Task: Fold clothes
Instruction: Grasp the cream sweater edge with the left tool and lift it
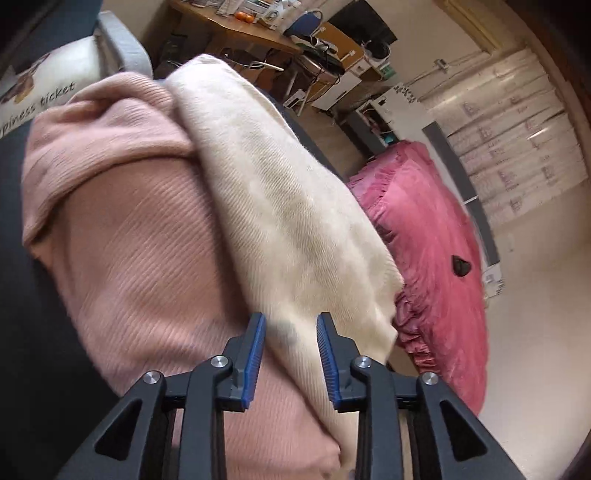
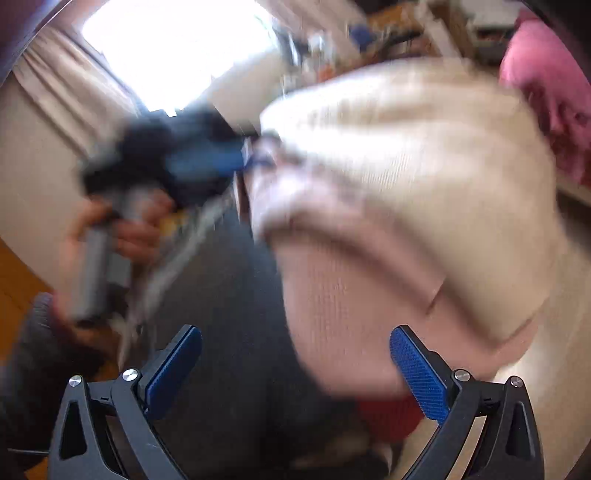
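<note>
A pink ribbed sweater (image 1: 140, 236) and a cream sweater (image 1: 280, 206) lie bundled together on a dark seat (image 1: 26, 332). My left gripper (image 1: 291, 332) pinches the near edge of the bundle, and the thick fabric fills the narrow gap between its blue pads. The right wrist view is blurred by motion. There the same bundle shows cream (image 2: 424, 155) above pink (image 2: 343, 306), with the left gripper (image 2: 247, 158) at its far left edge. My right gripper (image 2: 295, 354) is wide open and holds nothing; its right pad sits beside the pink fabric.
A bed with a magenta ruffled cover (image 1: 436, 229) stands to the right, with a small black object (image 1: 460, 266) on it. A cluttered wooden desk (image 1: 240, 33) is behind, and a printed cushion (image 1: 44, 92) at far left. A person's hand (image 2: 129, 236) holds the left gripper's handle below a bright window (image 2: 177, 48).
</note>
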### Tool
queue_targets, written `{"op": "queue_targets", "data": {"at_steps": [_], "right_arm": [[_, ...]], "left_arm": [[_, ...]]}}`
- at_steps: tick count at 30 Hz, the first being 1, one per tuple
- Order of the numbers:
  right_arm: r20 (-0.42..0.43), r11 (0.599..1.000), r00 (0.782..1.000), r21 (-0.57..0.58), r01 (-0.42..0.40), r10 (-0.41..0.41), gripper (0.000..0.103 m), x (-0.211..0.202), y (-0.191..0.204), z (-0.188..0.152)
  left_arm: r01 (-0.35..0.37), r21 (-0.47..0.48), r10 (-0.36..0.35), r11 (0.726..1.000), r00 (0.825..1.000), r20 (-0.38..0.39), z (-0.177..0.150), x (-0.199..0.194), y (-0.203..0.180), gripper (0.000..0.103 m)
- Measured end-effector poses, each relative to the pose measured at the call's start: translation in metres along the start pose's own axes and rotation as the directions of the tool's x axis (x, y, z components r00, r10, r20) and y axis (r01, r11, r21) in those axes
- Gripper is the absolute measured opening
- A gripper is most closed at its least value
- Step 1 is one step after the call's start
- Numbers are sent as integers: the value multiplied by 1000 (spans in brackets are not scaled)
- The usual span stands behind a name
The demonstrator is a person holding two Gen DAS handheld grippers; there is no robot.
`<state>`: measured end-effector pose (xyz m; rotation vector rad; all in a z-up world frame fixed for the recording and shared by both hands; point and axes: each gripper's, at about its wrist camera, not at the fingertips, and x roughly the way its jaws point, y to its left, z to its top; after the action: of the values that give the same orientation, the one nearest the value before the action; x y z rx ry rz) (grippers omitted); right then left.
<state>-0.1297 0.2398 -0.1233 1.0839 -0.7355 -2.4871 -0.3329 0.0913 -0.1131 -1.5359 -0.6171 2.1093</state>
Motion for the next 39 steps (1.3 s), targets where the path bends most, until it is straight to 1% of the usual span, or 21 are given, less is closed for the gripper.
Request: {"op": "queue_targets", "data": {"at_steps": [3,5,6,7,8,10,13,14,15,16,17,18,20,23,26,28,30,34,36,37,39], "right_arm": [[110,998,993,40,44,-48,103,-21,-17,35],[168,994,981,75,85,-97,103,-32,-34,59],[178,989,976,97,110,-126,103,-30,-49,75],[185,987,973,116,114,-134,103,-24,-63,90],[192,985,972,135,109,-134,103,-18,-76,104],[180,976,969,166,140,-170,103,1,-98,132],[127,972,978,189,140,-166,102,24,-121,150],[112,972,981,192,136,-159,97,33,-125,152],[94,978,988,177,107,-125,75,40,-126,152],[64,985,993,148,91,-102,59,47,-125,150],[36,987,995,133,91,-97,30,52,-122,146],[15,988,996,132,83,-86,24,55,-120,142],[-13,989,998,136,58,-57,19,59,-117,136],[31,977,995,191,-99,95,15,43,-106,134],[59,955,971,175,-240,233,11,26,-70,134],[68,931,941,137,-338,331,11,17,-33,133],[52,898,904,97,-428,425,11,12,9,123],[-38,827,826,28,-561,562,11,19,91,80],[-113,812,805,21,-584,582,11,37,126,48],[-152,807,795,35,-589,587,11,51,139,31],[-221,815,789,61,-576,574,11,77,154,0]], "left_arm": [[-30,-20,29,999,998,-57,8,26,-3,32],[-41,-21,40,999,998,-49,6,33,-3,28],[-47,6,47,999,998,-29,4,32,-6,18],[-59,42,59,997,998,-7,1,30,-9,9],[-68,63,67,996,998,5,0,29,-12,8],[-66,74,65,995,998,23,-3,25,-14,6],[-42,73,37,996,997,63,-5,14,-17,5],[-25,70,20,997,997,78,-4,9,-19,5],[-11,67,5,998,996,90,-4,5,-21,5],[3,64,-9,998,995,100,-3,2,-24,5],[16,62,-23,998,994,110,-2,-1,-26,5],[29,65,-37,997,992,123,-2,-6,-29,5],[56,78,-67,995,986,152,-3,-18,-36,5],[115,83,-130,990,971,203,-4,-47,-42,4],[156,90,-175,984,948,266,-9,-88,-42,4],[168,100,-191,981,935,299,-18,-117,-33,0],[173,106,-198,979,921,337,-34,-148,-16,0],[9,91,-44,996,919,391,-74,-200,33,0],[-74,96,35,993,935,354,-91,-210,58,0],[-125,97,85,987,938,337,-100,-211,68,0],[-226,102,186,969,934,304,-117,-215,87,2]]}}
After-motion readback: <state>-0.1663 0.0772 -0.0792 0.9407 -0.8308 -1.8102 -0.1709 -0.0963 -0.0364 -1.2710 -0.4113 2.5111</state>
